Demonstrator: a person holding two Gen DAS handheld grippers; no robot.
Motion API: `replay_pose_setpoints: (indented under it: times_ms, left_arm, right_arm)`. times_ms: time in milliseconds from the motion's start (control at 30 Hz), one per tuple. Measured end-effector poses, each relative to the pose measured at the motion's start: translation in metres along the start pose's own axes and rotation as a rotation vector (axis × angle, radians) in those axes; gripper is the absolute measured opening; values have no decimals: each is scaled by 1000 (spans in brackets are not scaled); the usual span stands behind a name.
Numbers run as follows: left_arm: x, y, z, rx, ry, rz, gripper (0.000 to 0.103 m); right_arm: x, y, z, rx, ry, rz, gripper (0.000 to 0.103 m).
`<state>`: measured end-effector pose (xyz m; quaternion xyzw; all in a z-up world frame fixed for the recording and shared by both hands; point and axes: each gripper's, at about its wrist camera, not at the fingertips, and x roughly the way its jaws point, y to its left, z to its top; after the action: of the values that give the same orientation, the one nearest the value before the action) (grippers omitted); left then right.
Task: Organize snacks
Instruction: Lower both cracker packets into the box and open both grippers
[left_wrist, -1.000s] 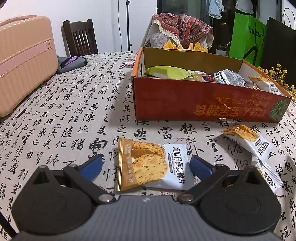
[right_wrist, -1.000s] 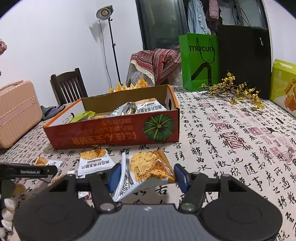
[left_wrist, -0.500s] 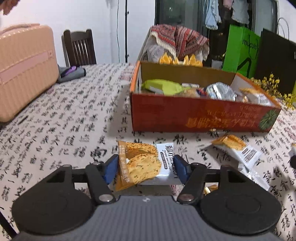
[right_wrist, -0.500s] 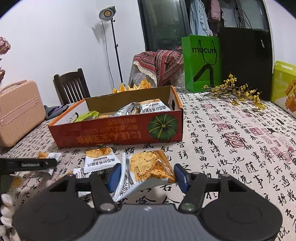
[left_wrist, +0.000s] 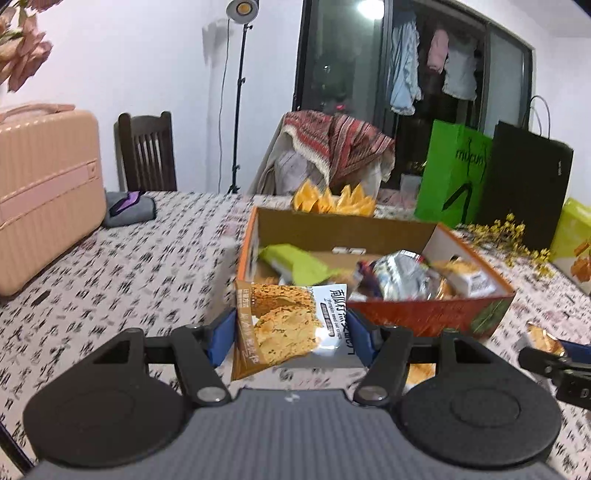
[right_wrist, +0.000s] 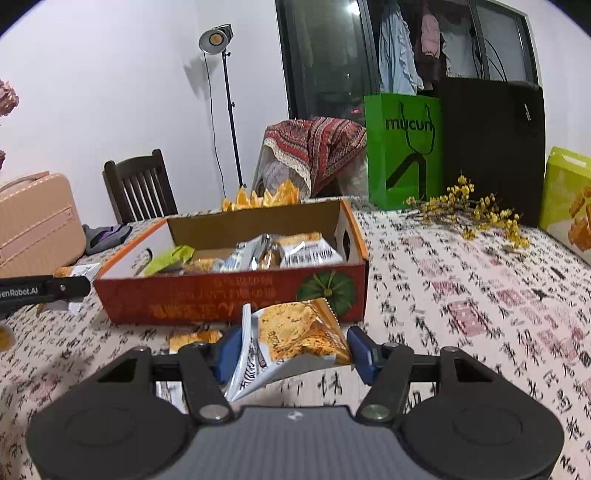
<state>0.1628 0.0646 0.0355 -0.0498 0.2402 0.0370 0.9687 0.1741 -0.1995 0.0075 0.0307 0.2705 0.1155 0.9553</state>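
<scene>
My left gripper (left_wrist: 291, 338) is shut on an orange-and-white cracker packet (left_wrist: 291, 325) and holds it in the air, just in front of the near left corner of the orange cardboard box (left_wrist: 436, 314). My right gripper (right_wrist: 293, 350) is shut on a second, crumpled cracker packet (right_wrist: 295, 336), held above the table in front of the box (right_wrist: 229, 295). The box holds several snack packs, among them a green one (left_wrist: 295, 262) and a silver one (left_wrist: 399, 275). Another packet (right_wrist: 194, 338) lies on the cloth by the box.
A pink suitcase (left_wrist: 44, 192) stands at the left on the calligraphy tablecloth (left_wrist: 122, 266). A green bag (right_wrist: 402, 151), a black bag (right_wrist: 491, 147) and yellow flowers (right_wrist: 469, 210) stand at the back right. A chair (right_wrist: 138, 186) is behind the table.
My left gripper has closed on its packet and lifted it off the table toward the box. My right gripper, holding its packet throughout, has risen and come closer to the box.
</scene>
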Motion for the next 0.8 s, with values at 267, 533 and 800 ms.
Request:
replay_pose_setpoints:
  times_ms: [267,533,800]
  left_arm:
    - [15,-16,25,-5,-41,-27,65]
    - [40,-28,49,-25,-47,-49,65]
    - [68,-33,67,-47,-76,-26,65]
  right_arm:
    - [14,5,28,-13,-33,-13,61]
    - [38,12,61,-20,-61,-5,61]
    - [74,21,91,-8,-42,12,61]
